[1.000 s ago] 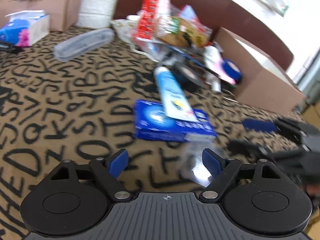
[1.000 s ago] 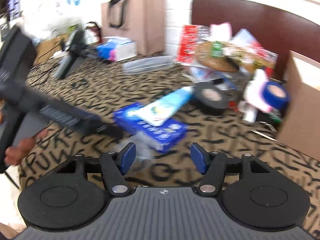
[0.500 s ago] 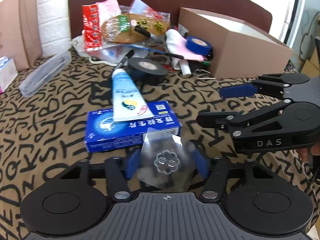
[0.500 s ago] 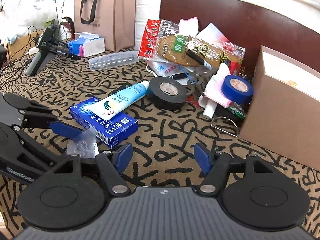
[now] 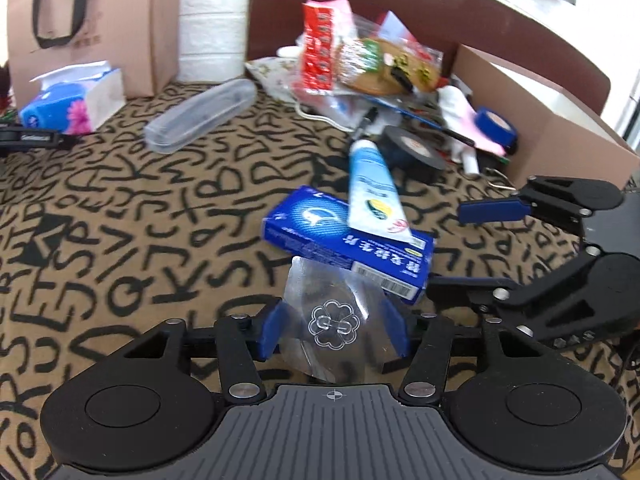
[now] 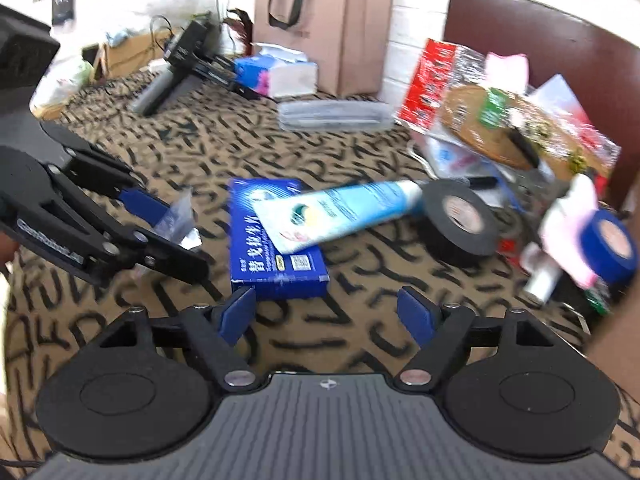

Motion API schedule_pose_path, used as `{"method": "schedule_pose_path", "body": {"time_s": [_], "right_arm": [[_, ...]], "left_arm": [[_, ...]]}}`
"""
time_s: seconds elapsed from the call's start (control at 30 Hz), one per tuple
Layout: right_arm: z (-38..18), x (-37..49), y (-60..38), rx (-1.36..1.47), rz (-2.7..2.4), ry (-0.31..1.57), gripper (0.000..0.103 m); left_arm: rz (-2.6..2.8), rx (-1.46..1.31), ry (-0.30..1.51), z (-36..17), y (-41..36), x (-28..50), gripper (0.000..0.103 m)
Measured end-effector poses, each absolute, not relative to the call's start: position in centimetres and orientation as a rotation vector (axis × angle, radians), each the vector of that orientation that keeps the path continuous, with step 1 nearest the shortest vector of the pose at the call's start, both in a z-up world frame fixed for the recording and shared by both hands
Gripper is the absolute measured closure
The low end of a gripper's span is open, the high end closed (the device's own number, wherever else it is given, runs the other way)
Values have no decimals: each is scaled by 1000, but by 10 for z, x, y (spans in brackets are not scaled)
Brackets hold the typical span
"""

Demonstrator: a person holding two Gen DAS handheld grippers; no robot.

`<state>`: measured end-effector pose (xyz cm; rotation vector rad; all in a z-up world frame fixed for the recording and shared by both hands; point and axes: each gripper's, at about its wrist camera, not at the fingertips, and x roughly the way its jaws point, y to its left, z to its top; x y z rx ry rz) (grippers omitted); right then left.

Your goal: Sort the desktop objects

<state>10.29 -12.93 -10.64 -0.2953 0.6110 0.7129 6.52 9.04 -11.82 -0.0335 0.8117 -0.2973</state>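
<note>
My left gripper (image 5: 334, 330) is shut on a small clear plastic packet (image 5: 330, 316) with a flower-shaped piece inside, held above the cloth; the packet also shows in the right wrist view (image 6: 178, 220). A blue box (image 5: 348, 244) lies just beyond it, with a light-blue tube (image 5: 372, 192) resting on top. My right gripper (image 6: 328, 310) is open and empty, just in front of the blue box (image 6: 272, 236) and the tube (image 6: 340, 210). A black tape roll (image 6: 460, 216) and a blue tape roll (image 6: 614, 244) lie to the right.
A cardboard box (image 5: 560, 128) stands at the right. Snack packets (image 5: 360, 60) are piled at the back. A clear case (image 5: 200, 116), a tissue pack (image 5: 72, 100) and a paper bag (image 5: 92, 24) sit at back left on the letter-print cloth (image 5: 120, 208).
The left gripper has closed on the clear packet and lifted it, then swung left. The right gripper has moved closer to the blue box and stays open.
</note>
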Motion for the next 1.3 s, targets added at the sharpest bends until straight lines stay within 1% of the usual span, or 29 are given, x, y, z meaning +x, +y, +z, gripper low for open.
{"method": "schedule_pose_path", "body": {"time_s": [0.23, 0.3, 0.37, 0.43, 0.5, 0.53, 0.57, 0.67, 0.8, 1.0, 1.1, 1.3], "right_arm": [[-102, 90, -117, -273, 753, 621, 20], [-106, 93, -106, -306, 721, 632, 20], [-110, 98, -95, -322, 717, 633, 24], [-112, 102, -87, -311, 727, 633, 25], [-115, 103, -80, -333, 715, 622, 25], [-116, 104, -78, -336, 713, 626, 34], [-116, 104, -78, -316, 723, 638, 41], [-114, 98, -86, -290, 701, 665, 41], [-110, 84, -104, -260, 658, 690, 41], [-96, 61, -149, -50, 631, 703, 42], [-83, 48, -165, -1, 626, 673, 42], [-53, 35, -192, 0, 552, 568, 42]], "left_arm": [[-274, -57, 815, -120, 102, 66, 47], [-276, -54, 812, -120, 102, 64, 46], [-270, -53, 815, -120, 104, 62, 44], [-257, -64, 815, -120, 108, 62, 40], [-252, -73, 822, -121, 110, 63, 40], [-251, -72, 823, -121, 110, 62, 41], [-253, -71, 822, -121, 110, 61, 41], [-262, -63, 821, -121, 108, 59, 44], [-282, -75, 817, -119, 104, 57, 45], [-328, -84, 779, -100, 94, 53, 45], [-356, -69, 743, -86, 83, 54, 45], [-422, -40, 664, -52, 43, 66, 45]]}}
